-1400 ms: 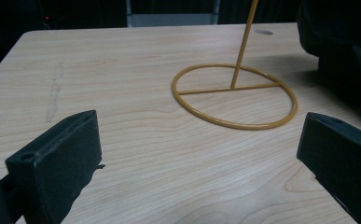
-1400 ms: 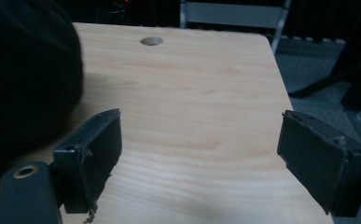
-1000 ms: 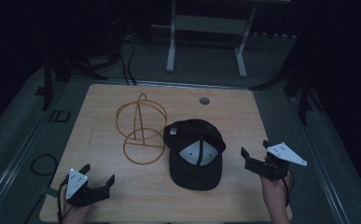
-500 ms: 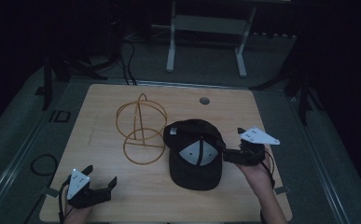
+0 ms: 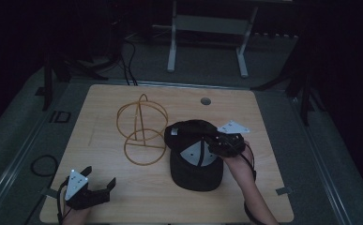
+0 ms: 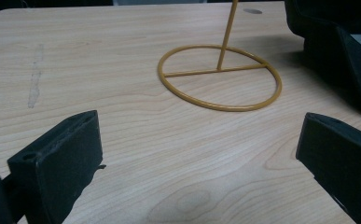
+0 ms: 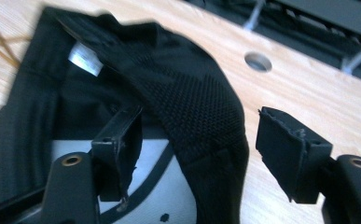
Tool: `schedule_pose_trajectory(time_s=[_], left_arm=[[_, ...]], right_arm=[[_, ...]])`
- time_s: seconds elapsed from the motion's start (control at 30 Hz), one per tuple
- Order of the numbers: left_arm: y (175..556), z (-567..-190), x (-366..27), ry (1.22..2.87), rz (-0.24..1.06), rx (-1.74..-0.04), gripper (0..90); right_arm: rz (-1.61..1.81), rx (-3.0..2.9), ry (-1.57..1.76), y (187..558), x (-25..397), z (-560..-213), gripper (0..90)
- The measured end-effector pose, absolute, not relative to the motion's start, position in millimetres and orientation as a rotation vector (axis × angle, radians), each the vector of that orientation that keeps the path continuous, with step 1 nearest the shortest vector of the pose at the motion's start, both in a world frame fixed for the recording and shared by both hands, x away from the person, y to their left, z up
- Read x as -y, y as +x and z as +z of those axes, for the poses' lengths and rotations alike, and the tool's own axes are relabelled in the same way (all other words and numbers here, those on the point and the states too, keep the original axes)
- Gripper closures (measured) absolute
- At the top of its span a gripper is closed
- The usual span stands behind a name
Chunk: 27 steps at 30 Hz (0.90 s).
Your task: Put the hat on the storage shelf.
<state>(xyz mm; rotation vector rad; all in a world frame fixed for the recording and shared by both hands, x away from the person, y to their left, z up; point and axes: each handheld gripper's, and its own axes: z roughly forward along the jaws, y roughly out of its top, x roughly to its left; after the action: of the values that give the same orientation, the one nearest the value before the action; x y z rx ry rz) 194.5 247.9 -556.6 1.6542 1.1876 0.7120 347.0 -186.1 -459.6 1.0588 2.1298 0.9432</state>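
A black cap [image 5: 193, 152] lies upside down at the table's middle, its grey lining and a white label facing up. My right gripper [image 5: 211, 143] is open at the cap's right side. In the right gripper view the gripper [image 7: 197, 154] straddles the cap's mesh side wall [image 7: 192, 102], one jaw inside the cap and one outside. A yellow wire stand [image 5: 141, 131] with a ring base stands just left of the cap. My left gripper [image 5: 99, 176] rests open near the front left corner, and in its own view the gripper [image 6: 197, 154] points at the stand's ring base [image 6: 220, 77].
A round cable hole [image 5: 205, 101] sits in the wooden table top [image 5: 99, 117] at the back. Bare wood lies between the left gripper and the stand. A metal frame [image 5: 207, 23] and cables stand on the dark floor beyond the table.
My right gripper has moved left from the table's right edge to the cap, and its open jaws now straddle the cap's side. The left gripper has stayed put.
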Motion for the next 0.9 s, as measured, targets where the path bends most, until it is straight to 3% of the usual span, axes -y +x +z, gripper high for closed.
schedule_pose_trajectory(time_s=[0.33,0.53,0.9], left_arm=[[195,-558,-250,1.651,0.698,-1.201,0.8],[195,-558,-250,1.651,0.692,-1.207,0.8],[195,-558,-250,1.655,0.691,-1.213,0.8]], right_arm=[[0.793,-2.102,1.066,356,173,-467,59.6],[0.758,-2.087,1.047,358,170,-469,87.4],[0.892,-2.029,1.065,352,174,-452,88.6]])
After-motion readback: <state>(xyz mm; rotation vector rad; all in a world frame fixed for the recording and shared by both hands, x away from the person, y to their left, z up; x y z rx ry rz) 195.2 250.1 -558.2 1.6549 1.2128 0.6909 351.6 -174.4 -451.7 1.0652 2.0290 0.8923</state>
